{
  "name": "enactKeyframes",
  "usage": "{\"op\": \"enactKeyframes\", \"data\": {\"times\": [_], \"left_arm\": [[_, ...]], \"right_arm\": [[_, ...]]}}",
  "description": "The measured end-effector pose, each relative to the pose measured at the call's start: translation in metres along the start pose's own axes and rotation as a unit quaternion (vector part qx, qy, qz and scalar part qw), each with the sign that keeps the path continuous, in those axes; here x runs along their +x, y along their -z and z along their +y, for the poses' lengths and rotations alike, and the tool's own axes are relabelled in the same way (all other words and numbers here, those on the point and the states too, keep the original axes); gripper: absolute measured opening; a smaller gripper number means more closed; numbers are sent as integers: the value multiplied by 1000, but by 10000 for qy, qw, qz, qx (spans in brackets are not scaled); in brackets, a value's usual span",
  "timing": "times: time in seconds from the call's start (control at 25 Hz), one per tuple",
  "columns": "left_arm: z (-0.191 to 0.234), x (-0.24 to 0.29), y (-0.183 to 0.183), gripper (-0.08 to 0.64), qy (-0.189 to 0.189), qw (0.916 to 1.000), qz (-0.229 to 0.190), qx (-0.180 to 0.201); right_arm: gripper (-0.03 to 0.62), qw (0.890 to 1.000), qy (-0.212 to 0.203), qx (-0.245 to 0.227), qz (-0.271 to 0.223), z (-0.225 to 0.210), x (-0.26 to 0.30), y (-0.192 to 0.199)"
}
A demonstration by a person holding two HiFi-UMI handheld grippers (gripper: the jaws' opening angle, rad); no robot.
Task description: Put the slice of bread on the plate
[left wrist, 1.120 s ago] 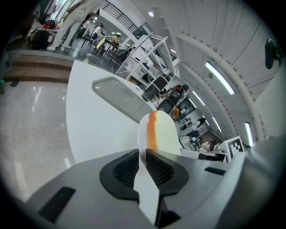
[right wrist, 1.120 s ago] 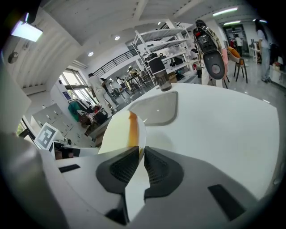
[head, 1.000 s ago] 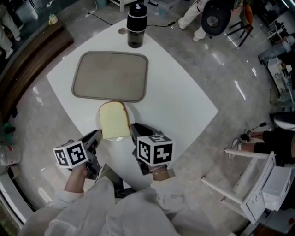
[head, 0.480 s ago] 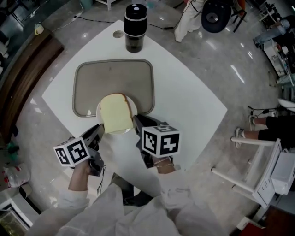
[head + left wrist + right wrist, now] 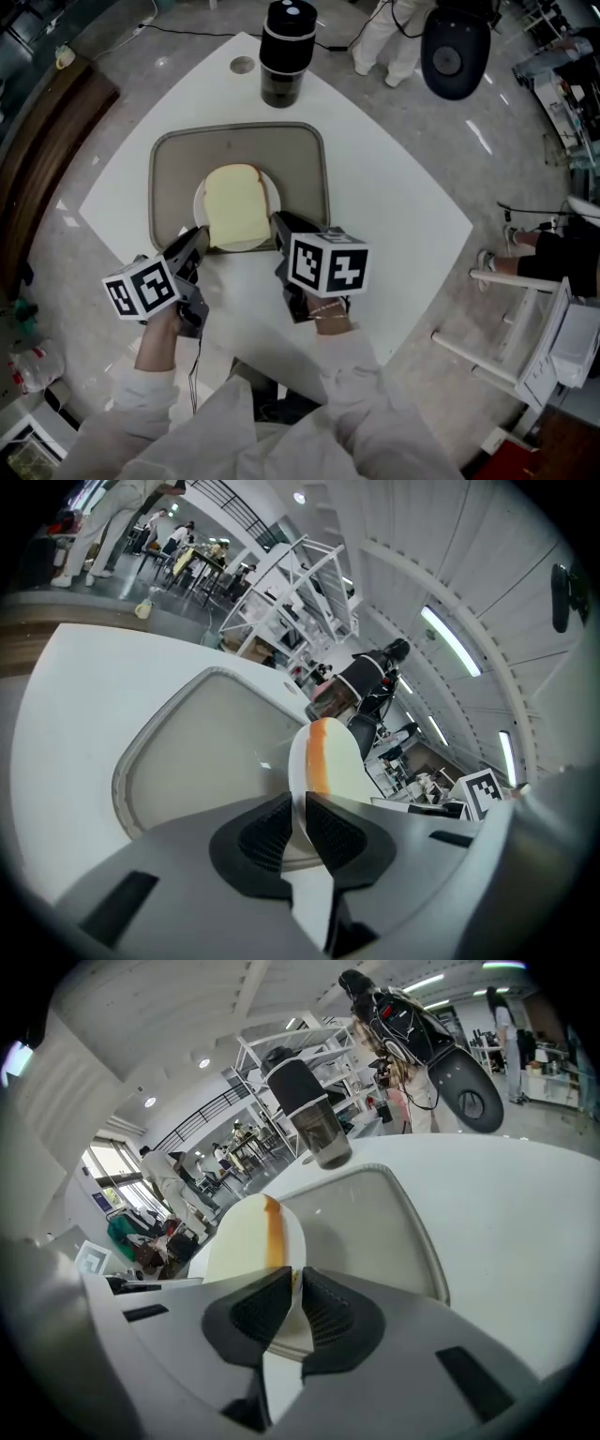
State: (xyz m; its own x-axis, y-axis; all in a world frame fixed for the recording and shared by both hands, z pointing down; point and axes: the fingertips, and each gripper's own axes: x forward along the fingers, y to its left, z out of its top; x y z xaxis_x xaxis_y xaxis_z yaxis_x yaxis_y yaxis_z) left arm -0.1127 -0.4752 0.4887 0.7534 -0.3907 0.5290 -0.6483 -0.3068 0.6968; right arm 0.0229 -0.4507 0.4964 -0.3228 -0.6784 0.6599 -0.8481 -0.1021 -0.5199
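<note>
My left gripper (image 5: 300, 822) is pinched down to a thin slit on the near left rim of the plate (image 5: 273, 197), its ribbed pads pressing the white edge from both sides. The slice of bread (image 5: 234, 206) lies flat on that plate. Its long axis runs away from me, with the domed top toward the black jar (image 5: 286, 52) at the far corner of the table (image 5: 394, 216) and the straight bottom edge toward me, between my two grippers. The plate is over the near half of the grey tray (image 5: 183, 159); I cannot tell whether it rests on the tray or hangs just above it. My right gripper (image 5: 292, 1312) is closed the same way on the plate's near right rim, holding nothing else. From there the bread's brown crust shows edge-on just past the jaws.
</note>
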Motion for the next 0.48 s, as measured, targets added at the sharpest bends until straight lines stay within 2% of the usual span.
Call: {"op": "enactKeyframes", "data": {"times": [0.28, 0.48], "left_arm": [[12, 22, -30, 49, 27, 10000, 16, 25], [19, 34, -35, 49, -36, 9998, 151, 149]], "right_arm": [[44, 9999, 66, 158, 13, -6, 24, -18], [44, 9997, 119, 184, 78, -12, 36, -21]]}}
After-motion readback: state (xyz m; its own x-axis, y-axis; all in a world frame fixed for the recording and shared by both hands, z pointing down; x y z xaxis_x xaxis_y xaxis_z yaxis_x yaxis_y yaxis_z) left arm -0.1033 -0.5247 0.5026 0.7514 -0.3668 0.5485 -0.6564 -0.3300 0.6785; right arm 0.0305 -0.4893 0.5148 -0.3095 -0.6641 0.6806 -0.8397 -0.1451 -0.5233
